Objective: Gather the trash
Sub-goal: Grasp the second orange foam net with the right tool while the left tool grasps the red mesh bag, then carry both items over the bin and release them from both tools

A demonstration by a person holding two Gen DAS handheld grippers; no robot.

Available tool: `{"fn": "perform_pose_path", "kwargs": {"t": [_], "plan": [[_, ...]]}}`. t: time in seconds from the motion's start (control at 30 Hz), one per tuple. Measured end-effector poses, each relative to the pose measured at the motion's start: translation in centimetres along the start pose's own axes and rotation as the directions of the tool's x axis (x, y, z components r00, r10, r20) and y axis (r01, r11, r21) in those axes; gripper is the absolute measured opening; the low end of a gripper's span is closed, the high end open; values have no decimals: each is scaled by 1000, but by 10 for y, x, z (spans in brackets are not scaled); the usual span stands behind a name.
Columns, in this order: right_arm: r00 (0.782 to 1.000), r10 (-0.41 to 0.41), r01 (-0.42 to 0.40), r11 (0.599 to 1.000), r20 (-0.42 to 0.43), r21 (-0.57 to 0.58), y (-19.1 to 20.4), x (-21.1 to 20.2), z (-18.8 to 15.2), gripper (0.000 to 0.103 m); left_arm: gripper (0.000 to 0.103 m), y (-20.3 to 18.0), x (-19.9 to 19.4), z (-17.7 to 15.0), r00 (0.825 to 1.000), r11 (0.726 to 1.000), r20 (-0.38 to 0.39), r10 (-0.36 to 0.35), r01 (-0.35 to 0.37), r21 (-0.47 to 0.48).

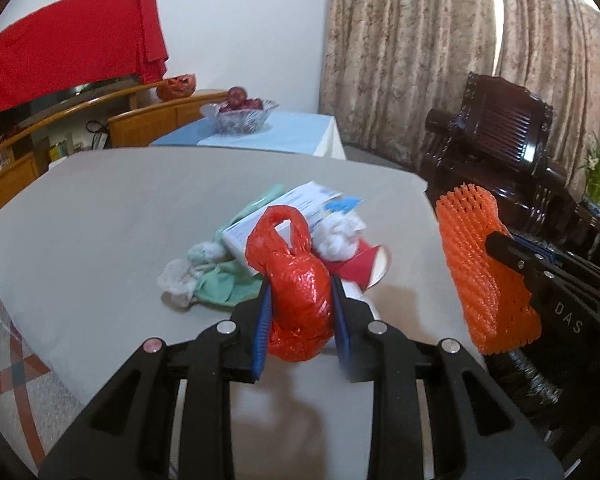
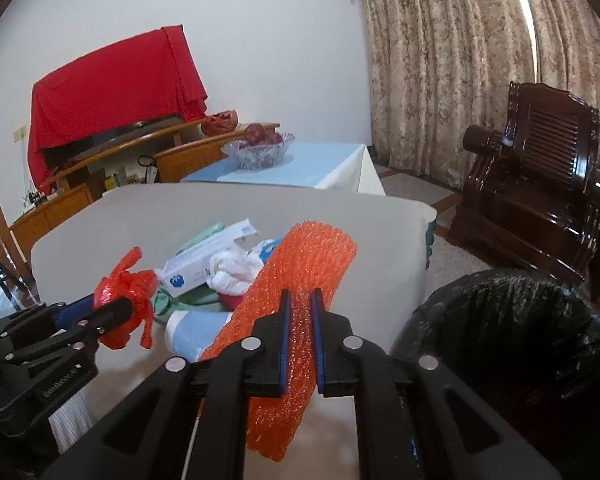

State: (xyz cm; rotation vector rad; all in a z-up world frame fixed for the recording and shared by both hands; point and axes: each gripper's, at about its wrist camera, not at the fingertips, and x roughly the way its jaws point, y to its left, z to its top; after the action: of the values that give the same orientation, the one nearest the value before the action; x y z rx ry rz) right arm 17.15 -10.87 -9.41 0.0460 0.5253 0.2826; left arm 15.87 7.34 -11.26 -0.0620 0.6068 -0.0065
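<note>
Trash in both tongs: left tongs [image 1: 300,312] clamp crumpled red plastic bag [image 1: 296,292], frame centre; right tongs [image 2: 300,340] pinch orange foam fruit net [image 2: 300,300] flat; black-lined bin [image 2: 512,344] lower right, probably next; remaining litter mid-table [image 1: 100,208].

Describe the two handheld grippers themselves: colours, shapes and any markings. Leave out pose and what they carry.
Both the left gripper and the right gripper are matte black, each with two angular fingers bearing triangular cut-outs, round silver bolt heads and ribbed blue pads on the inner faces. Pale lettering runs along each body's side, partly legible. No cables, hands or sleeves show.
</note>
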Motion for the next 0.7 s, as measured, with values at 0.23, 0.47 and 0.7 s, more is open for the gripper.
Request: {"fn": "perform_pose_path", "kwargs": {"t": [0.23,0.47,0.7], "plan": [[998,-48,47,999,48,24,-27,-25,11,10,26,-31,0,11,998,998,22,-57,56,32],[987,-144,139,988,75,67,-71,-51,15,10,26,-72,2,21,989,988,37,-140,137,75],[964,-257,249,962,65,111,-120,-73,8,10,26,-129,10,26,965,957,26,-263,257,131]]}}
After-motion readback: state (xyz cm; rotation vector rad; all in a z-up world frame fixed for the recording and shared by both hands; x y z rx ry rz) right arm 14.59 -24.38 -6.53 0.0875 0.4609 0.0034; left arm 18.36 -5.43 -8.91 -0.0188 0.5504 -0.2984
